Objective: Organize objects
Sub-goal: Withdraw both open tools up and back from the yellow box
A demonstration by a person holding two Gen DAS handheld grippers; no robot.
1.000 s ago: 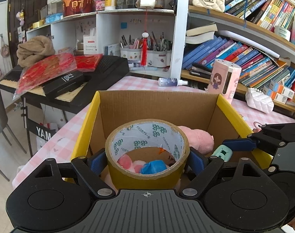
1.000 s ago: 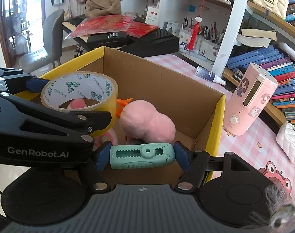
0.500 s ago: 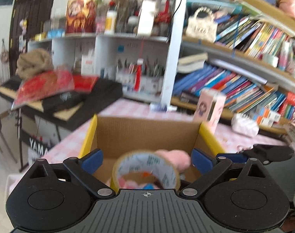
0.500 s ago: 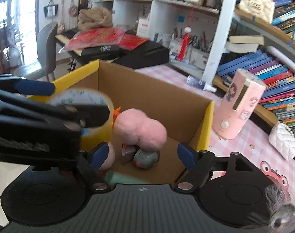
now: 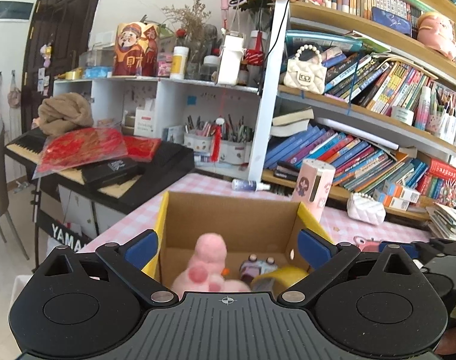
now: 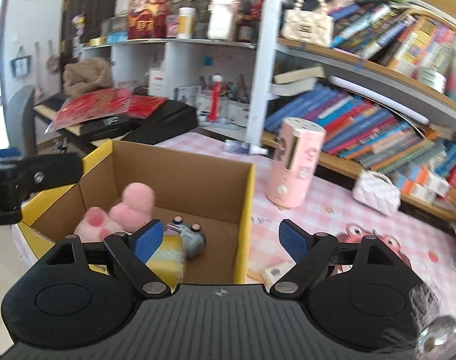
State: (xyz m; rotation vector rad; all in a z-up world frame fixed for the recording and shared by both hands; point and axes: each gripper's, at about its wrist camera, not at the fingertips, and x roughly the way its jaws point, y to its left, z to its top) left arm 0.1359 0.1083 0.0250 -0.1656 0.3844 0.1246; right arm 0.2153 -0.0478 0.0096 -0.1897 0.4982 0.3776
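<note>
Hovering above the near edge of the cardboard box (image 5: pixel 230 219), the left tool (image 5: pixel 226 247) is seen spread wide with nothing between its blue pads (image 5: pixel 141 247). The right tool (image 6: pixel 220 238) is likewise spread wide and empty, held over the box's right wall (image 6: pixel 245 219). The box is set on the pink checked worktop (image 6: pixel 332 210). Inside it, a pink plush toy (image 6: pixel 129 210) is lying toward the left, a small grey toy car (image 6: pixel 187 234) is placed just right of the plush, and a yellow tape roll (image 6: pixel 168 255) is resting at the near side, beside the car. In the left wrist view the tape roll (image 5: pixel 280 276) is partly hidden by the tool body. A pink cylindrical device (image 6: pixel 293 168) is standing upright on the worktop, right of the box and apart from it. A small white quilted purse (image 6: pixel 376 189) is seen farther right near the bookshelf (image 6: pixel 362 162). A small white carton (image 6: pixel 275 271) is lying on the worktop near the right tool. A black keyboard (image 5: pixel 108 168) with red packets on top is seen to the far left.
</note>
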